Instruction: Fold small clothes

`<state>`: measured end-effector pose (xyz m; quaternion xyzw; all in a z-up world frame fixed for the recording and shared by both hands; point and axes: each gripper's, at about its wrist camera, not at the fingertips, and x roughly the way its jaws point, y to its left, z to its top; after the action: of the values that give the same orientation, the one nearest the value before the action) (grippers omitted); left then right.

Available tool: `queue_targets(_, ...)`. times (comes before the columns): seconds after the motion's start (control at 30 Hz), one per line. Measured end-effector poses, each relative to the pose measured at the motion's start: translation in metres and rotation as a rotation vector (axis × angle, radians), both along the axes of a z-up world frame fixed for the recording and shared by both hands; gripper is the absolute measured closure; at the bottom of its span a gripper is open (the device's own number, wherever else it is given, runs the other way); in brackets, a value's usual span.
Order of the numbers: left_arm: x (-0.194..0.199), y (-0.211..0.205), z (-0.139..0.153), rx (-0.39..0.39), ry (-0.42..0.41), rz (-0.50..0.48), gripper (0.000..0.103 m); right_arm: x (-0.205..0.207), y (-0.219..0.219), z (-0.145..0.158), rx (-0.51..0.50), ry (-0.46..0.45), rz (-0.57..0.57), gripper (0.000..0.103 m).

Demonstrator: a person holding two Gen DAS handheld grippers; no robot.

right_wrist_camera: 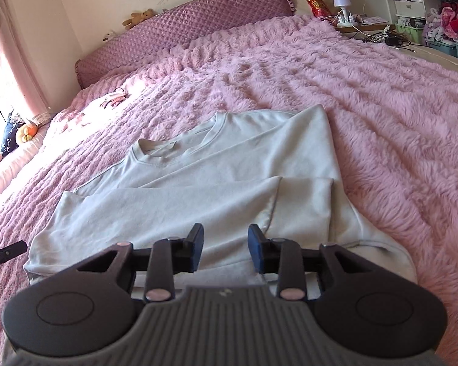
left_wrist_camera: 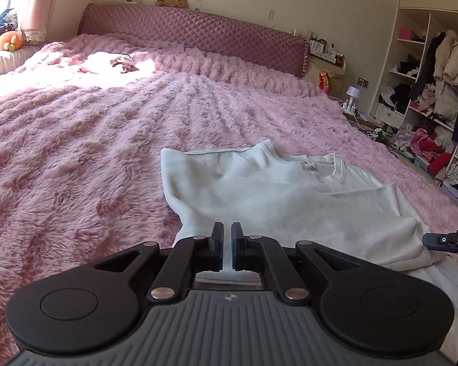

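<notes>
Shirt (right_wrist_camera: 198, 183) – white, soft knit, ribbed round collar – lies flat on the blanket (right_wrist_camera: 381, 106), just ahead of both grippers. Sleeves are folded in across the body; the hem is nearest the tools, with the collar pointing away toward the headboard (right_wrist_camera: 183, 21), long axis running that way. Left gripper (left_wrist_camera: 227, 238) is clenched, its pads almost meeting with nothing between them, over the shirt's near left edge. Right gripper (right_wrist_camera: 226, 244) is released, jaws apart above the hem. Blanket is pink, shaggy, ridged; headboard is quilted mauve.
</notes>
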<state>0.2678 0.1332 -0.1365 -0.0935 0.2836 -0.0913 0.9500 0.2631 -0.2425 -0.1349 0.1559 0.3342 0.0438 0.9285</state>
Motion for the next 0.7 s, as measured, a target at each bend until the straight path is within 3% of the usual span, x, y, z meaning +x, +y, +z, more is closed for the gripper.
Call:
queue_targets(0.17, 0.004, -0.005, -0.031, 0.014, 0.165, 0.027, 0.099, -0.004, -0.004, -0.013, -0.060, 0.069, -0.017, 0.075)
queue_targets(0.37, 0.007, 0.003, -0.026, -0.058, 0.222, 0.065, 0.096, -0.012, -0.017, -0.018, -0.046, 0.107, -0.036, 0.078)
queue_targets(0.47, -0.004, 0.005, -0.005, -0.106, 0.213, 0.062, 0.094, -0.024, -0.018, -0.003, -0.027, 0.106, -0.049, 0.075)
queue_targets(0.6, -0.043, 0.000, 0.029, -0.112, 0.202, 0.049, 0.050, -0.063, -0.023, 0.034, -0.005, 0.056, -0.019, 0.071)
queue_targets(0.63, -0.054, 0.000, 0.034, -0.121, 0.198, 0.041, 0.043, -0.075, -0.026, 0.043, 0.003, 0.045, -0.005, 0.070)
queue_targets(0.7, -0.081, 0.000, 0.045, -0.147, 0.201, 0.023, 0.042, -0.103, -0.032, 0.059, 0.018, 0.033, 0.025, 0.066)
